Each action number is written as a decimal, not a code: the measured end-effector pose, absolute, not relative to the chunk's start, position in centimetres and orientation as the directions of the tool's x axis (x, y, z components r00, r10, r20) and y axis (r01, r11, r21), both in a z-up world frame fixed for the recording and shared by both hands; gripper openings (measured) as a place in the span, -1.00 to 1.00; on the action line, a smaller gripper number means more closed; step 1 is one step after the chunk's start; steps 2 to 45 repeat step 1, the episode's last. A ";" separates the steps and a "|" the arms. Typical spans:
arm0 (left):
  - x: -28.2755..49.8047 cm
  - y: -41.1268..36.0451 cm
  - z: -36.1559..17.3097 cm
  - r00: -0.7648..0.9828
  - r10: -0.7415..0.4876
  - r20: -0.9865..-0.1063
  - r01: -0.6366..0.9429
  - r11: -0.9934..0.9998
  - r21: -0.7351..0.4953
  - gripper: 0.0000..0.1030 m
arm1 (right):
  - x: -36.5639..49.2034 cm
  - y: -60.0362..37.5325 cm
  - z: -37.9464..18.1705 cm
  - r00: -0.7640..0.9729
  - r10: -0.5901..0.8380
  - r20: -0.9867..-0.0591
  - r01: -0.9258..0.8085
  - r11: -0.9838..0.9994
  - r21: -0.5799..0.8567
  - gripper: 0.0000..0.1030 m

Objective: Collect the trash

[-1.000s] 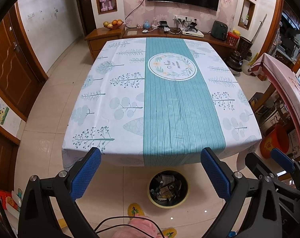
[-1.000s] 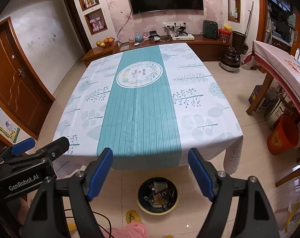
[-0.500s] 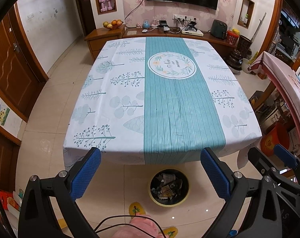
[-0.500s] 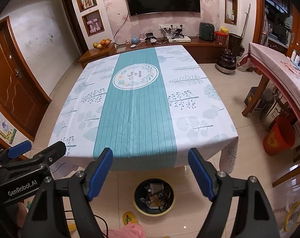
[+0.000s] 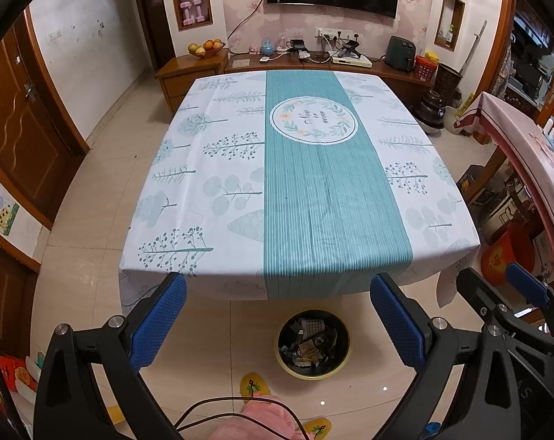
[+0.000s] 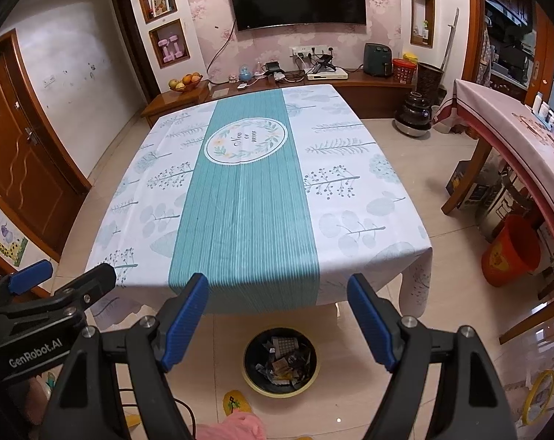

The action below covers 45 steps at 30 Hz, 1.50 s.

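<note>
A round black bin with a yellow rim (image 5: 313,344) stands on the floor at the table's near edge, filled with crumpled wrappers; it also shows in the right wrist view (image 6: 281,362). My left gripper (image 5: 277,286) is open and empty, held above the floor in front of the table. My right gripper (image 6: 278,288) is open and empty beside it. I see no loose trash on the tablecloth (image 5: 218,168). Each gripper shows at the edge of the other's view.
The table (image 6: 350,190) wears a white and teal leaf-print cloth. An orange bucket (image 6: 509,255) and a second, pink-clothed table (image 6: 504,124) stand to the right. A wooden sideboard (image 6: 364,84) with a fruit bowl lines the far wall. My slippered feet (image 5: 255,388) are below.
Both grippers have drawn back and risen a little, so the table looks farther away and more of the far wall shows. Both stay open and empty.
</note>
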<state>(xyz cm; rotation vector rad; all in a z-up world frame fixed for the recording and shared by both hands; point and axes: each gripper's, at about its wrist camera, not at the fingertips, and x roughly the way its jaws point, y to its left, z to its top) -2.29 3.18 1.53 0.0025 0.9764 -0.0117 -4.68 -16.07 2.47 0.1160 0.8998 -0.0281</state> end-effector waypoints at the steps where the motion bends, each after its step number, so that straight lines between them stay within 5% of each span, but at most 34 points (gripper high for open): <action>1: -2.4 3.2 1.5 0.560 -0.009 -0.828 0.013 1.000 -0.002 0.93 | -4.8 -16.1 2.5 0.623 0.023 -0.782 0.074 0.993 0.087 0.52; 45: -2.4 3.2 1.5 0.560 -0.009 -0.828 0.013 1.000 -0.002 0.93 | -4.8 -16.1 2.5 0.623 0.023 -0.782 0.074 0.993 0.087 0.52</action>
